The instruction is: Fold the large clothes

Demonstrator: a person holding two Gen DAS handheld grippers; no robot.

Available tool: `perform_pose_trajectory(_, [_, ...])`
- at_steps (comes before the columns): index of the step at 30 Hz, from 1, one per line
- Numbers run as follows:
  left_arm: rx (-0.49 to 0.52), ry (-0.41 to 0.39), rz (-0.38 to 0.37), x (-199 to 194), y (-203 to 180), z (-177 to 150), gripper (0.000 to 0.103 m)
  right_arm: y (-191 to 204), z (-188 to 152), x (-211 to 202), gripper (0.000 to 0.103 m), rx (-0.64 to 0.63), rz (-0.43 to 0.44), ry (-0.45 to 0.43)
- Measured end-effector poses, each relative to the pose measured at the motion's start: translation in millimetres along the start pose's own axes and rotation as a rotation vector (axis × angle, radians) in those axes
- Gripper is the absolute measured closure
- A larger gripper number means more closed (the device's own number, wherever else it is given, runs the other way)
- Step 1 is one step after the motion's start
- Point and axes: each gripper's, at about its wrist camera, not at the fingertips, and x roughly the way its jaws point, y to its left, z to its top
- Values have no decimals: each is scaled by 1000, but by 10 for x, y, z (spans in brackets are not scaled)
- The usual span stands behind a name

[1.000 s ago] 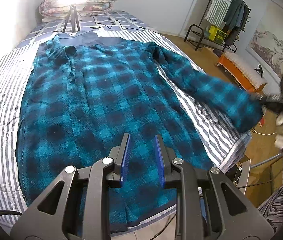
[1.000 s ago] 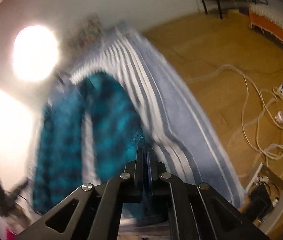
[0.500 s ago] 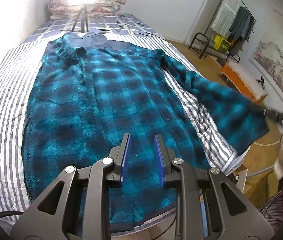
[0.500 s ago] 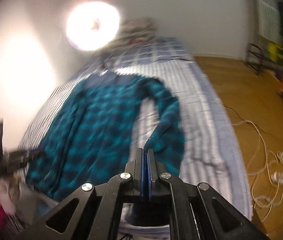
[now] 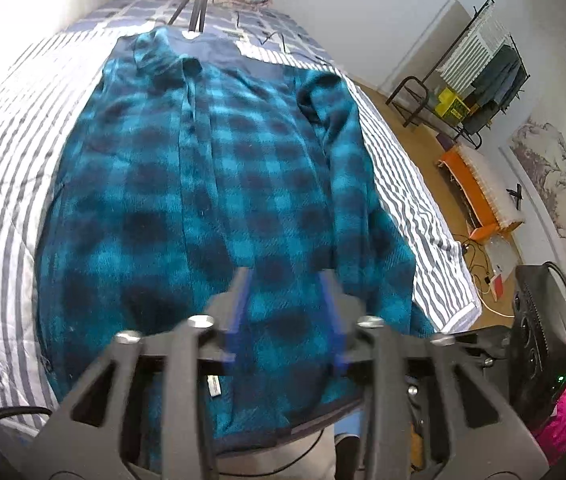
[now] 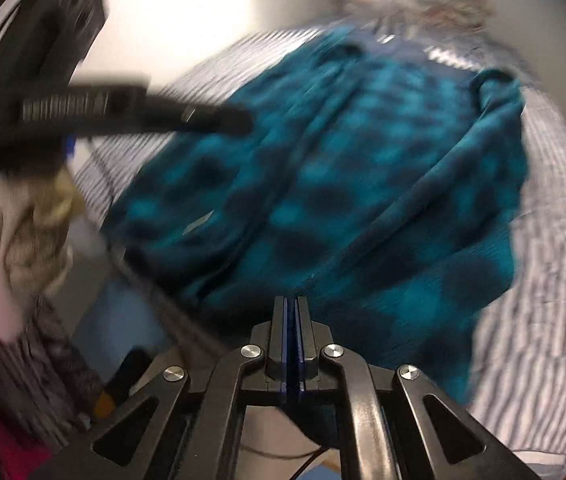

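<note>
Right wrist view: the right gripper [image 6: 291, 308], jaws starting to part on the teal-and-navy plaid fleece shirt [image 5: 211, 184], lays its sleeve [image 5: 347, 168] inward at two o'clock on the striped bed [image 5: 415, 184]. The left gripper [image 5: 287, 292] is spreading, nothing between its jaws. Next, likely: release and take the hem.

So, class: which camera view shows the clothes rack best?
The left wrist view: the clothes rack stands sharp at upper right, by the wall, with garments hanging on it. The right wrist view does not show it at all; it is blurred and filled by the shirt.
</note>
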Motion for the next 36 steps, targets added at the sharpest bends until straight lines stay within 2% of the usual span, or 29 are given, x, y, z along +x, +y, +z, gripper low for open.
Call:
perform_pose_trajectory(2, [-17, 20, -27, 30, 11, -50, 55, -4, -21, -37, 83, 11, 51, 11])
perform_pose_trajectory(3, [-18, 32, -42, 49, 0, -75, 55, -36, -37, -107, 68, 25, 80, -7])
perform_pose_trajectory(4, [-14, 41, -53, 63, -21, -100, 55, -66, -38, -180, 66, 36, 94, -28])
perform_pose_trajectory(8, [20, 72, -79, 124, -153, -185, 55, -280, -2, -527, 63, 103, 153, -118])
perform_pose_trajectory(13, [105, 93, -94, 184, -408, -253, 55, -850, 57, -815, 60, 254, 108, -207])
perform_pose_trajectory(16, [141, 110, -71, 287, -499, -279, 55, -1218, 84, -867, 60, 353, 93, -230])
perform_pose_trajectory(21, [150, 171, -90, 560, -553, -347, 55, -1753, 299, -806, 59, 439, 43, -221])
perform_pose_trajectory(23, [152, 189, -98, 652, -576, -360, 65, -1978, 440, -788, 58, 453, -9, -226])
perform_pose_trajectory(24, [150, 204, -108, 705, -588, -365, 85, -2082, 512, -771, 58, 461, -28, -229])
perform_pose_trajectory(25, [154, 214, -110, 737, -607, -373, 99, -2188, 578, -750, 58, 475, -33, -233])
perform_pose_trajectory(29, [184, 199, -106, 738, -652, -378, 100, -2592, 833, -584, 58, 531, -16, -232])
perform_pose_trajectory(36, [159, 165, -115, 534, -544, -357, 101, -3150, 1381, -70, 53, 622, 36, -244])
